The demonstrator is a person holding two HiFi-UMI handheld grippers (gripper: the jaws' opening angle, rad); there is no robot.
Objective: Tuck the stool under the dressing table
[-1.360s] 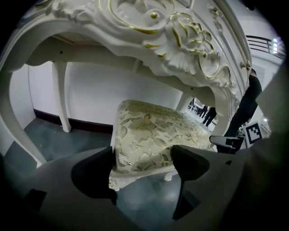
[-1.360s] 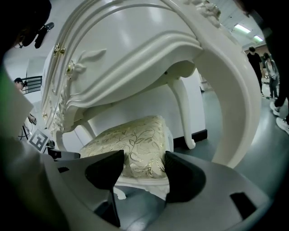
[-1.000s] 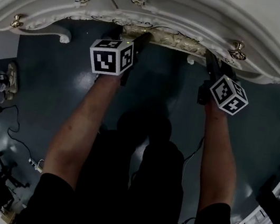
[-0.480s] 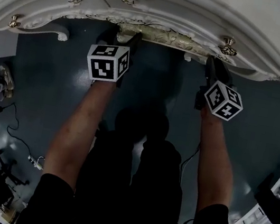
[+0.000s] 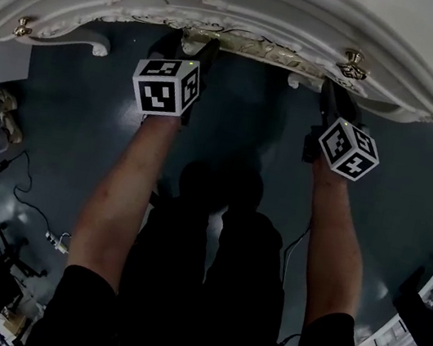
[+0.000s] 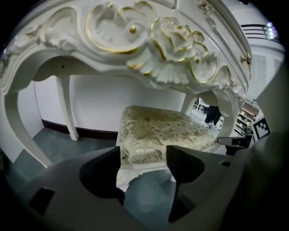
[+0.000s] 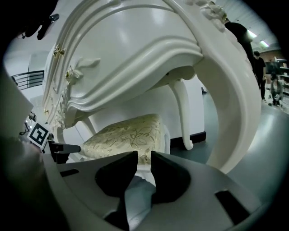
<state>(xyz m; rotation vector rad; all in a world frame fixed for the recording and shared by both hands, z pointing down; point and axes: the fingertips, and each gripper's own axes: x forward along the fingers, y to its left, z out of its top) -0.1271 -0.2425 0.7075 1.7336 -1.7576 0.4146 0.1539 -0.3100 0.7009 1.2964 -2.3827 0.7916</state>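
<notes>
head view, dressing table (image 5: 311,11): white carved front with gilt trim fills the top of the frame. both gripper views look up at its underside and curved legs.
floor (image 5: 67,125): dark blue-grey, cable (image 5: 26,193) trailing at left.
wall (image 6: 99,103): white, behind the table, dark skirting at its base.
stool (image 5: 247,47): tucked in the kneehole under the table front, only the gold front edge of its seat shows from above. left gripper view shows the floral gold cushion (image 6: 158,128) on a white frame, upright between the table legs and near the wall.
forearms (image 5: 127,185): bare, both stretched toward the table front.
left gripper (image 5: 201,48): tip at the left end of the stool's front edge. jaws have just been closing and stand clearly apart, released. the stool's near corner and leg show in the gap, no pad seen pressing on them.
right gripper (image 5: 328,88): tip at the right end of that edge. jaws have just been closing, now down to a narrow slit. a stool corner shows through the slit, nothing clamped.
knobs (image 5: 353,64): brass, on the table front.
</notes>
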